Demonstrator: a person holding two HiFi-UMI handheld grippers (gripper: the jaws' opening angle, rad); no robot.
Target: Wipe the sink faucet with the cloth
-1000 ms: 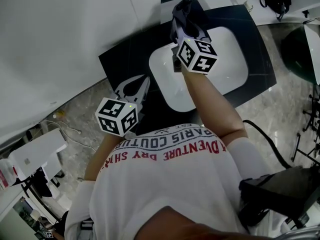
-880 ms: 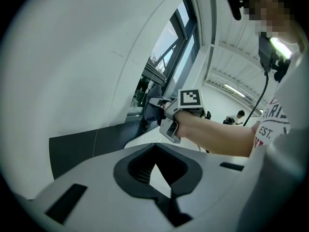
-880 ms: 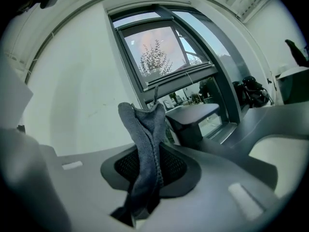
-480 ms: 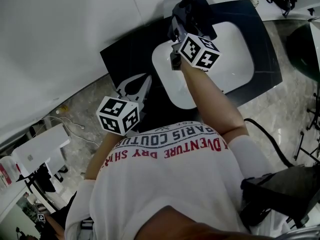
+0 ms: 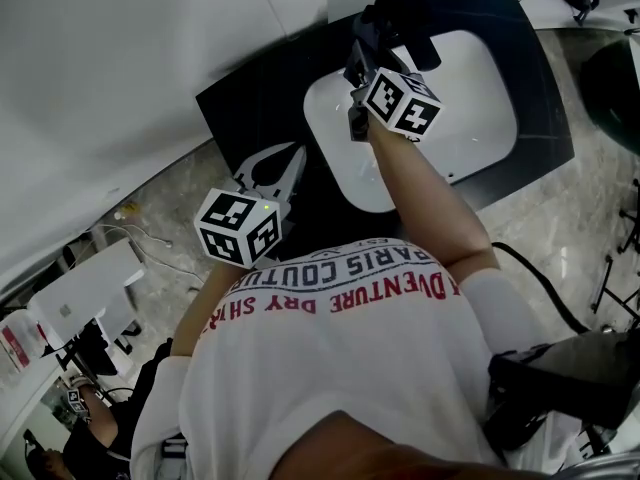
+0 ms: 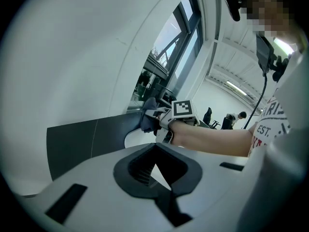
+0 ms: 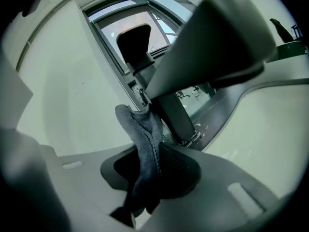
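A black faucet (image 5: 400,13) stands at the back of a white sink (image 5: 480,118) set in a dark counter. In the right gripper view its column (image 7: 171,112) and broad spout (image 7: 217,37) loom close. My right gripper (image 5: 358,63) is shut on a grey cloth (image 7: 145,149), and the cloth's top presses against the faucet column. The cloth (image 6: 148,114) also shows in the left gripper view, beside the marker cube. My left gripper (image 5: 280,173) hangs over the counter's front left edge, shut and empty, well away from the faucet.
A white wall (image 5: 120,88) runs along the left. The dark counter (image 5: 250,108) ends at a marble floor (image 5: 590,218). A white cabinet (image 5: 75,298) stands at lower left. Windows (image 7: 135,28) rise behind the faucet.
My right gripper and the cloth have moved up and farther back along the faucet. My left gripper has held its place.
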